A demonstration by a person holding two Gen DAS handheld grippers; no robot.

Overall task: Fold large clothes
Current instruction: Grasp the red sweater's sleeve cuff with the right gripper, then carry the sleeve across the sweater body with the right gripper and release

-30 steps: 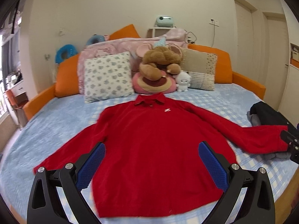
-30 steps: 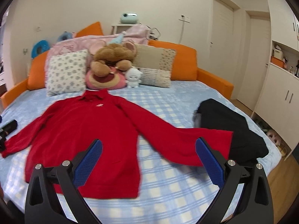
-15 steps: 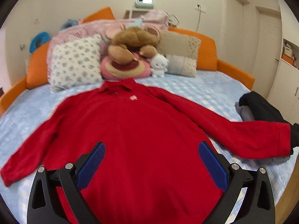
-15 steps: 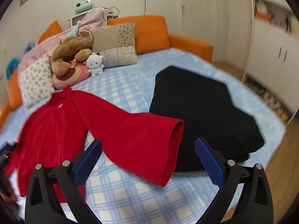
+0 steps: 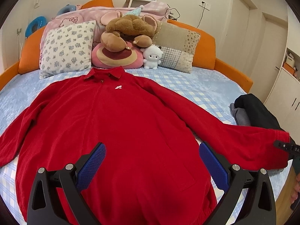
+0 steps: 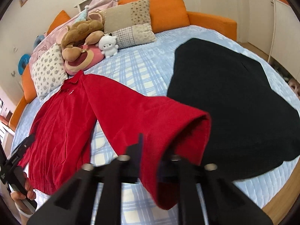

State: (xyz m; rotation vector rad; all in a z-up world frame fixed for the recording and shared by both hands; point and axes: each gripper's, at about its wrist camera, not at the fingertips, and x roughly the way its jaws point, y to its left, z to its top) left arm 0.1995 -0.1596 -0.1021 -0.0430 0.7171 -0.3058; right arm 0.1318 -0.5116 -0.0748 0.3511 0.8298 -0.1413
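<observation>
Red shirt [image 5: 120,131] is lying flat on bed [image 5: 196,86], filling frame centre. Left claw [image 5: 151,161] is hovering spread wide, empty. Right claw [image 6: 151,161] is pinching sleeve cuff [image 6: 180,129] at lower centre. Risk: thin grip slipping; sleeve dragging black garment [image 6: 234,101] alongside.

The left gripper [image 5: 151,161] hangs with jaws spread wide. The right gripper [image 6: 153,150] has its jaws closed on the sleeve [image 6: 168,123].

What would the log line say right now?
stage: sleeve grab | right tongs: shut on sleeve | left tongs: open over shirt | shirt: flat on bed
</observation>
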